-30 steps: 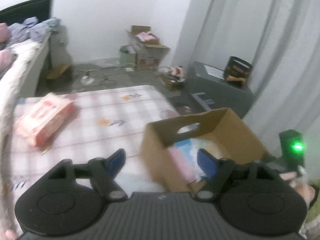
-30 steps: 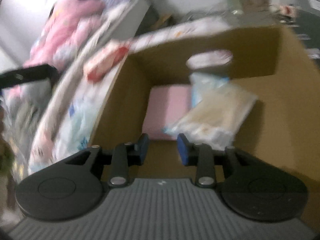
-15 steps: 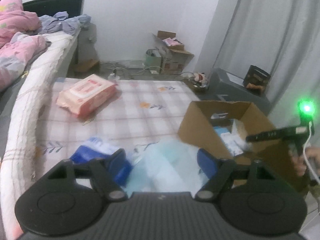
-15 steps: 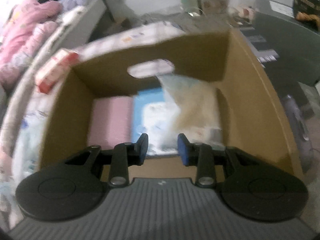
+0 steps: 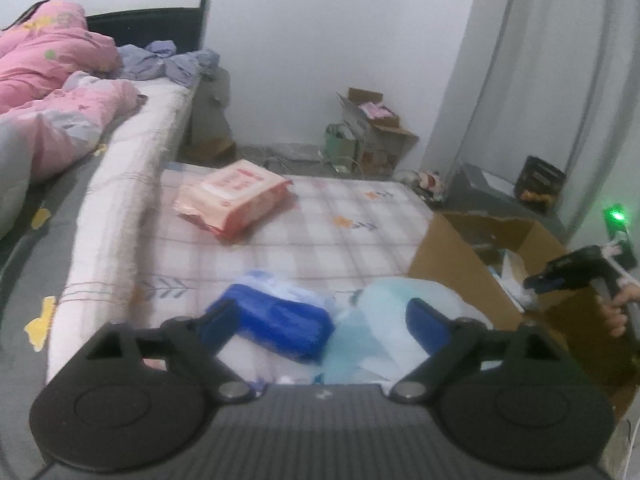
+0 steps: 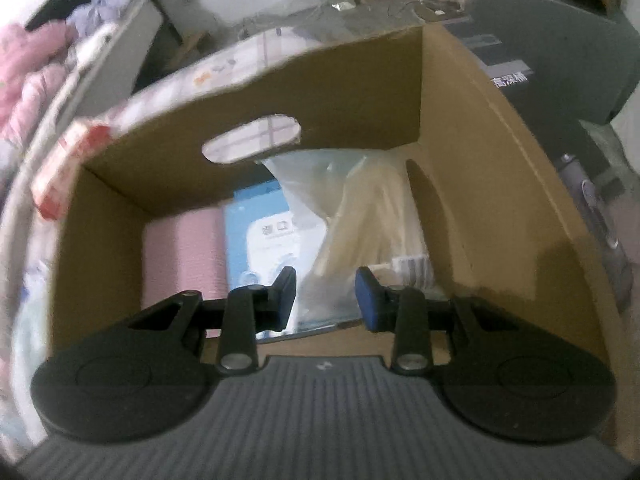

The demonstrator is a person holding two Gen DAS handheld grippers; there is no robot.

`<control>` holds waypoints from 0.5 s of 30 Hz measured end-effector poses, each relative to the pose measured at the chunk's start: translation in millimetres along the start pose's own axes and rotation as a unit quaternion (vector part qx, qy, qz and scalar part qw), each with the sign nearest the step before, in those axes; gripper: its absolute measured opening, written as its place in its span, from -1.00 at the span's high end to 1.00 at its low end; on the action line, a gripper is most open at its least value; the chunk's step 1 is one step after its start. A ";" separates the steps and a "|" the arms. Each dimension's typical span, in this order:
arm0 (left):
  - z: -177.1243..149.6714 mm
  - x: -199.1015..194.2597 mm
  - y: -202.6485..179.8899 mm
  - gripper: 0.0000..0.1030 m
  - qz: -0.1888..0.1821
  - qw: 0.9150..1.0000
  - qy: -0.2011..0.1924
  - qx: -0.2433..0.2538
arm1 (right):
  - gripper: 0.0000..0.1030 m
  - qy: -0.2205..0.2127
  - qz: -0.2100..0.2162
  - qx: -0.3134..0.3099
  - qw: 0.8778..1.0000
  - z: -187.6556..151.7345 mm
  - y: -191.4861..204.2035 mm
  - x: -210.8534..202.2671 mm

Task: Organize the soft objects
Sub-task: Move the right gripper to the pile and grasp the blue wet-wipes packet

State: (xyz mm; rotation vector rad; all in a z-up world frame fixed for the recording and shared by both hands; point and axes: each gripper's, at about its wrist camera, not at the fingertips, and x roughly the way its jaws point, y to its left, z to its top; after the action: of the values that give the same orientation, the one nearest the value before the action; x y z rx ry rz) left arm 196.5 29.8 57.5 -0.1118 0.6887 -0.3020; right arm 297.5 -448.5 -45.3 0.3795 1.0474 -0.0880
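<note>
Left wrist view puts us low over the checked mattress (image 5: 328,236), with our left gripper (image 5: 324,320) spreading its jaws wider and no pad pressing on anything. Between them lie two soft packs side by side: a dark blue pack (image 5: 280,324) nearer the left finger and a pale blue-green plastic pack (image 5: 372,320) nearer the right. Both look light, squashy and slick-skinned, so we judge a pinch across the plump middle safer than one on a loose edge of film, which would likely slide or stretch. The dark blue pack's long axis seems to run from lower right up to the left, slanted across the jaw line; blur leaves the pale pack's axis unclear. A pink pack (image 5: 234,196) lies farther up the mattress, well apart, its long side angled toward the upper right.

Our right gripper (image 6: 324,292) hangs above the cardboard box (image 6: 472,128), jaws narrowly parted and holding nothing; packs lie flat inside, under it.
</note>
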 end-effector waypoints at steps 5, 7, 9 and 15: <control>-5.7 -20.0 20.1 -0.81 0.015 0.999 -0.025 -0.021 | 0.21 -0.052 0.048 -0.007 0.997 -16.8 24.9 -53.9; -10.0 -30.5 27.2 -0.82 0.014 0.999 -0.037 -0.026 | 0.15 -0.073 0.072 -0.017 0.995 -30.9 39.8 -77.0; -14.0 -40.6 33.4 -0.82 0.011 0.999 -0.042 -0.027 | 0.10 -0.087 0.097 -0.026 0.991 -47.4 56.4 -98.5; -29.9 -67.7 45.8 -0.82 0.017 0.998 -0.052 -0.026 | 0.05 -0.084 0.183 -0.041 0.979 -96.1 109.4 -127.2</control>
State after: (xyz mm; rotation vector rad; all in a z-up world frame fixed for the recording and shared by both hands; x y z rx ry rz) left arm 138.8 94.3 66.6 -0.1630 0.5951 -0.2441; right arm 181.4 -327.0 50.3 0.4748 0.7989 0.2487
